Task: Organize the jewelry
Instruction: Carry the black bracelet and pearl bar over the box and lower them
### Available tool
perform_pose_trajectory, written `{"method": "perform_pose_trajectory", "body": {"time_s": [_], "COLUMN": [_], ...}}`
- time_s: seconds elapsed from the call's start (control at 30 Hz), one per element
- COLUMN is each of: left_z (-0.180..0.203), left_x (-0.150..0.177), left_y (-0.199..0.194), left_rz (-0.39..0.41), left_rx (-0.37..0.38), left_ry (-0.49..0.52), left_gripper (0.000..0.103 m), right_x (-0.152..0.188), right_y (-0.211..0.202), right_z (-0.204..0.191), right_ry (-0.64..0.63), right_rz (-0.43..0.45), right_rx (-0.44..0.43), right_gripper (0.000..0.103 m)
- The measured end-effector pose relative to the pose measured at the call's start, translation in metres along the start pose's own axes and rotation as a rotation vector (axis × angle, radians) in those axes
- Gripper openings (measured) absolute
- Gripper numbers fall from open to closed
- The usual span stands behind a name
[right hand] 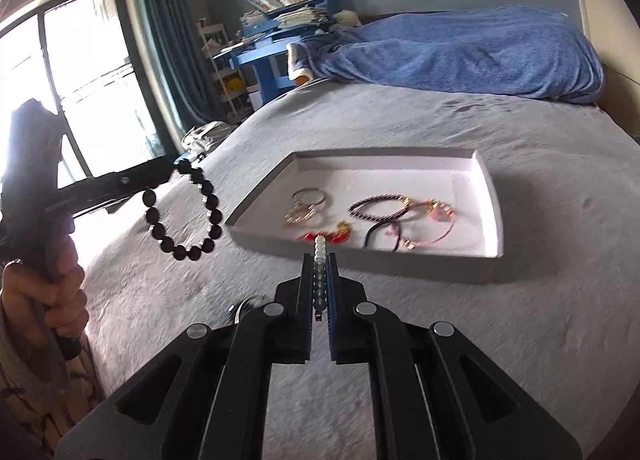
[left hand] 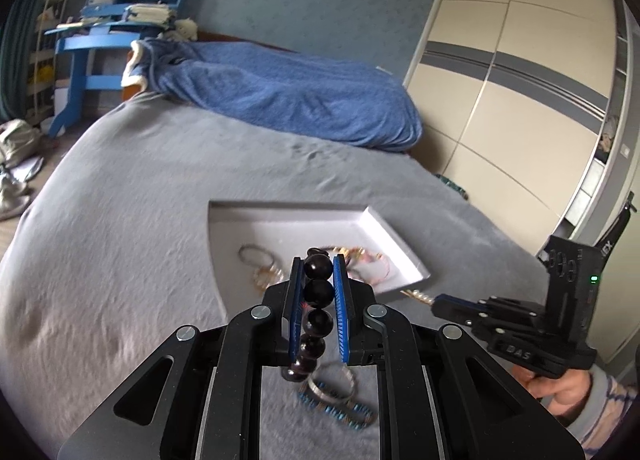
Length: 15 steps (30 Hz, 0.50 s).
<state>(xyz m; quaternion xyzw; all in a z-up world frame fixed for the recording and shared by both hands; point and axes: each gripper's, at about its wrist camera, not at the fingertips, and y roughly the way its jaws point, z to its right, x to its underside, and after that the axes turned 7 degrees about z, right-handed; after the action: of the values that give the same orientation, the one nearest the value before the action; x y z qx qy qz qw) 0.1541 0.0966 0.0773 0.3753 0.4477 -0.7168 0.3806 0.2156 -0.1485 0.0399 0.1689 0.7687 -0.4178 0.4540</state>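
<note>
A shallow white tray [right hand: 490, 195] lies on the grey bed and holds several bracelets and rings; it also shows in the left wrist view [left hand: 396, 236]. My left gripper [left hand: 316, 264] is shut on a black bead bracelet [left hand: 319, 292], held above the bed just short of the tray. In the right wrist view that bracelet [right hand: 188, 215] hangs as a loop from the left gripper [right hand: 176, 169]. My right gripper [right hand: 320, 260] is shut on a pearl bracelet [right hand: 320, 250] near the tray's front edge; it also shows in the left wrist view [left hand: 434, 302].
A silver ring bracelet [left hand: 332, 384] and a blue beaded bracelet [left hand: 344, 412] lie on the grey bedcover [left hand: 140, 219] below the left gripper. A blue blanket [left hand: 288, 95] is heaped at the bed's far end. A wardrobe [left hand: 520, 79] stands on the right, a blue desk [left hand: 92, 47] on the left.
</note>
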Motion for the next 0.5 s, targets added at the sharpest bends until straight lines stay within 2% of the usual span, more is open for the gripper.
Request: {"method": "perform_pose_trajectory", "body": {"time_s": [0.2,0.5], "left_z": [0.012,0.012], "left_x": [-0.019,-0.021], "left_y": [0.022,0.059], "left_rz": [0.01,-0.023], "left_rx": [0.033,0.044], "left_ry": [0.049,0.062], "left_gripper": [0.015,0.015], "right_x": [-0.016,-0.037], "right_y": [0.01,0.037], "right_z": [0.018,0.043], "right_ry": [0.006,0.004], "right_rz": [0.012,0.007], "right_rx": [0.039,0.079], "right_gripper": [0.006,0.006]}}
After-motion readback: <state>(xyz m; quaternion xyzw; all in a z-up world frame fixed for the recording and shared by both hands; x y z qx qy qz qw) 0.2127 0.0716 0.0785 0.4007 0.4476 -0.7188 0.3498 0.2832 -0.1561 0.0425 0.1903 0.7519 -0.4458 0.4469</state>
